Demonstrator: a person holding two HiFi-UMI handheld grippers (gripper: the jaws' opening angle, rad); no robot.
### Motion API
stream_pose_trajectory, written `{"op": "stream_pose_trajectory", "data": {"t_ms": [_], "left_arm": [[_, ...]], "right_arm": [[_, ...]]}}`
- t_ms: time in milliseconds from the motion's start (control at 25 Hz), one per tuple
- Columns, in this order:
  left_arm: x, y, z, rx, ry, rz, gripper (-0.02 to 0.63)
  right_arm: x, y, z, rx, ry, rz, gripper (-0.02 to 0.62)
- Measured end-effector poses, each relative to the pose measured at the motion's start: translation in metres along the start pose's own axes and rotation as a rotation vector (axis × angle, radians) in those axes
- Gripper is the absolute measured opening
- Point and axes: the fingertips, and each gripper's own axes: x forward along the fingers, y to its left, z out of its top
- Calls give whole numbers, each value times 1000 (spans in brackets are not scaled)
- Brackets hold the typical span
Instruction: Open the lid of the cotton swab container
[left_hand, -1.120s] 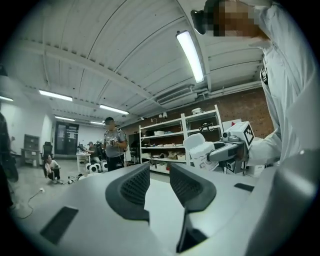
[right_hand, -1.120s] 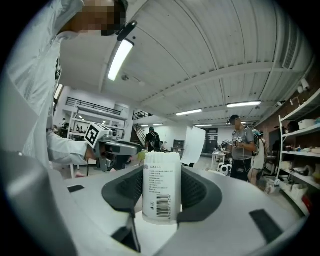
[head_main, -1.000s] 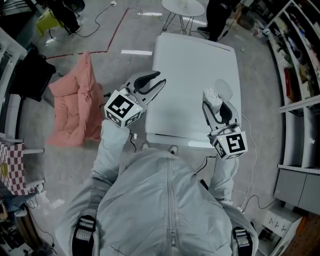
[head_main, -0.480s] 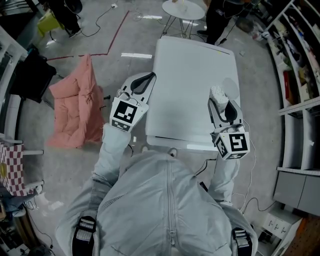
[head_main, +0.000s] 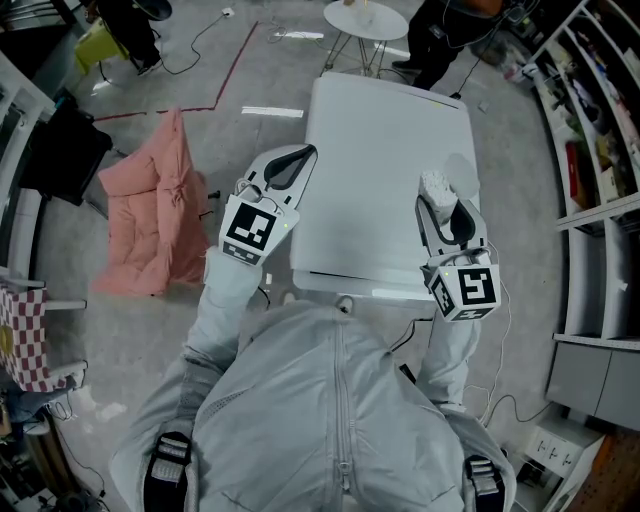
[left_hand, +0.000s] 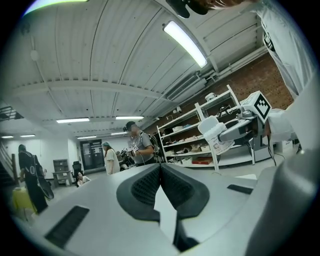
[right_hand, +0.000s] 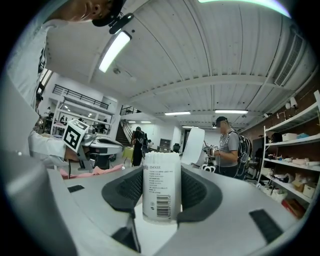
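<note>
- The right claw (head_main: 440, 205) is closed on a white cylindrical plastic cotton swab container (head_main: 434, 187). It holds the container upright above the right part of the white rectangular worktop (head_main: 380, 150).
- In the right gripper view, the dark ribbed pads (right_hand: 127, 192) of the right claw (right_hand: 161, 172) press on both sides of the cotton swab container (right_hand: 161, 192). The printed label and barcode face the camera.
- The bumpy white tips of the swabs show at the container's uncovered top.
- A pale round lid (head_main: 460, 172) sits just beside the top of the container, on the side away from the person. It cannot be told whether the lid is joined to the container or lies on the worktop.
- The left claw (head_main: 305, 155) is held at the left edge of the worktop, well apart from the container.
- In the left gripper view, the jaws of the left claw (left_hand: 161, 167) are pressed together with nothing between them.
- That same view shows the right claw (left_hand: 240, 127) off to the right with the container (left_hand: 220, 140) in it.
- A pink padded cushion (head_main: 150, 215) lies crumpled on the grey floor, left of the worktop.
- A small round white table (head_main: 366, 15) stands beyond the far end of the worktop.
- Open shelves (head_main: 600, 100) line the right side of the room.
- Both gripper views show people (left_hand: 137, 150) standing in the background.
</note>
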Motion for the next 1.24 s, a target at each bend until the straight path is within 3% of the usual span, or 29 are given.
{"op": "stream_pose_trajectory", "data": {"t_ms": [1240], "left_arm": [[5, -7, 1, -16, 2, -17, 23]], "right_arm": [[-2, 6, -1, -17, 3, 36, 216]]}}
